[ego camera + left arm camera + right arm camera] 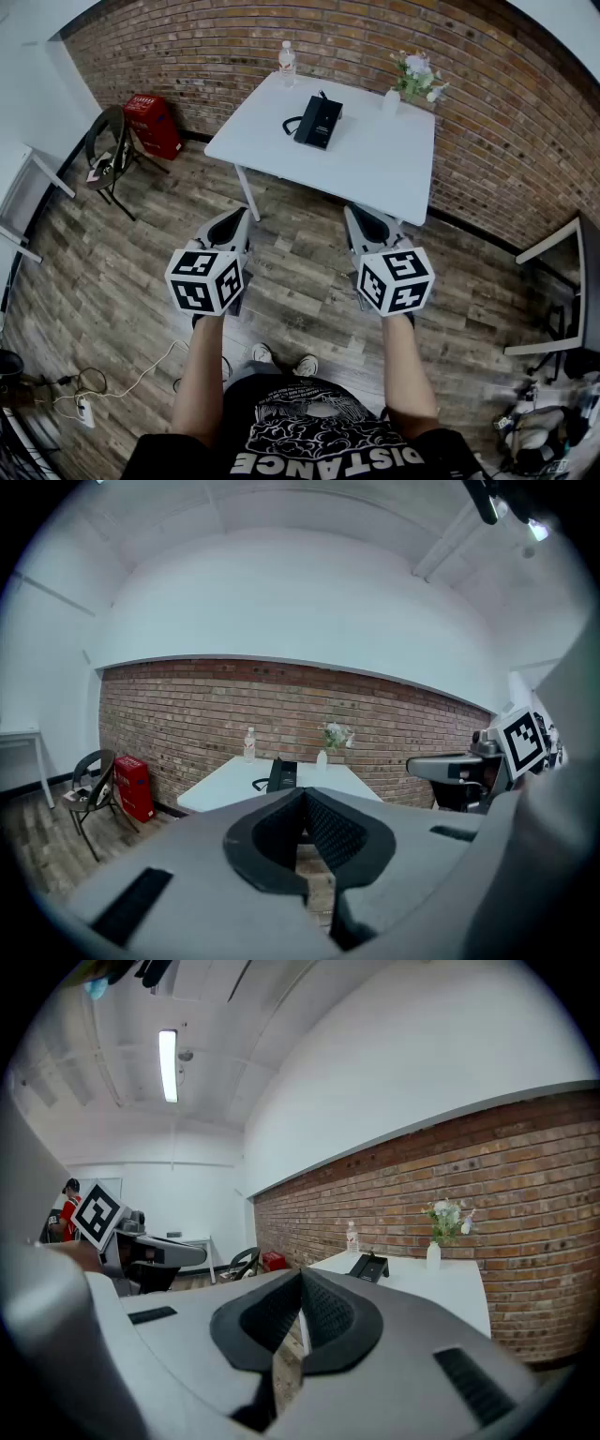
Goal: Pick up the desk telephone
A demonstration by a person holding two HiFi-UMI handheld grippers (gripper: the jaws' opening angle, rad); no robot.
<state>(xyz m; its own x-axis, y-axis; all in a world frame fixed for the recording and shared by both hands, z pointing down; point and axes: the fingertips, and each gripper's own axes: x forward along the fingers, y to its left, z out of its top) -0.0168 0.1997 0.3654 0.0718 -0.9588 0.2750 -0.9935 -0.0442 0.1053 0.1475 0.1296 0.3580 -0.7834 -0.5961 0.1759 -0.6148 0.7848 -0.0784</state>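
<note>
Left gripper (pixel 232 225): jaws pressed together, nothing between them. Right gripper (pixel 367 223): same, closed and empty. Both hang over the wood floor (pixel 300 281), short of the white table's (pixel 375 173) near edge. Desk telephone (pixel 319 122) lies on the table toward the far edge, left of centre, well apart from both grippers. Water bottle (pixel 287 64) at far left corner, flower vase (pixel 392 100) at far right corner.

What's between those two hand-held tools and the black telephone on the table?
Only wood floor and bare white table top before the telephone; the head view shows it.
</note>
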